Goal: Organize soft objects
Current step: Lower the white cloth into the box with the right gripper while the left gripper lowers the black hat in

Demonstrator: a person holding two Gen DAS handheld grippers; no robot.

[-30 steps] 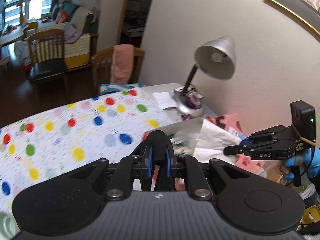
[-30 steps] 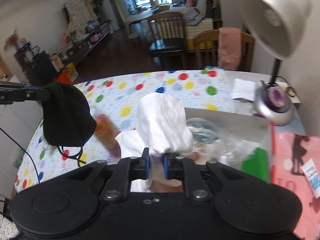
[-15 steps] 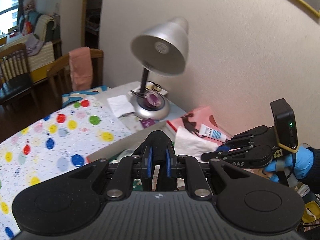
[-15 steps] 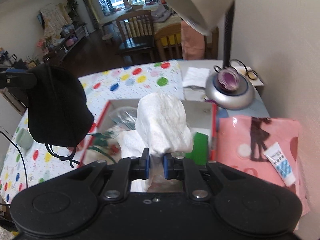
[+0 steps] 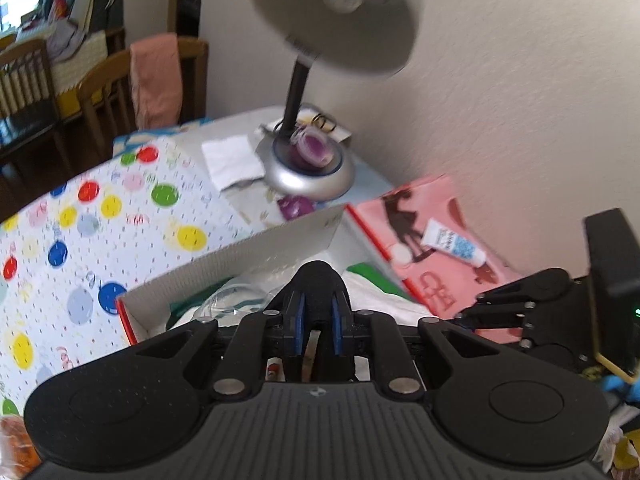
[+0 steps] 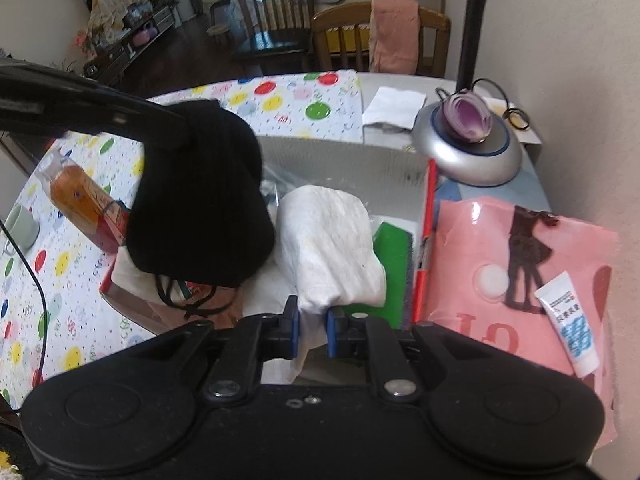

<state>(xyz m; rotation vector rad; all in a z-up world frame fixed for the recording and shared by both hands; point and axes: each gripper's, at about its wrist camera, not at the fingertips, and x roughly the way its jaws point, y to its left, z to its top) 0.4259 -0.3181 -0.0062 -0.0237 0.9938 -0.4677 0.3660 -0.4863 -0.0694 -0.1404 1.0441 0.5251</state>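
Observation:
My left gripper [image 5: 318, 316] is shut on a black knit hat [image 5: 318, 278], which hides most of what lies ahead. In the right wrist view that hat [image 6: 200, 200] hangs from the left gripper [image 6: 176, 128], with its cords dangling over the left part of an open cardboard box [image 6: 340, 156]. My right gripper [image 6: 312, 320] is shut on a bunched white cloth [image 6: 328, 240], held above the middle of the box. In the left wrist view the right gripper [image 5: 516, 308] shows beside the box's right edge. White fabric and a green item [image 6: 390, 248] lie inside the box.
A silver desk lamp [image 6: 468, 152] stands behind the box, its shade [image 5: 336, 12] overhead. A pink bag [image 6: 512, 260] with a small tube [image 6: 568, 320] lies right of the box by the wall. An orange packet [image 6: 80, 192] and a cup [image 6: 20, 228] sit on the dotted tablecloth [image 5: 100, 216].
Both grippers have come down and toward the wall, carrying their loads. The black hat and the white cloth now hang over the box, and the lamp looms much closer.

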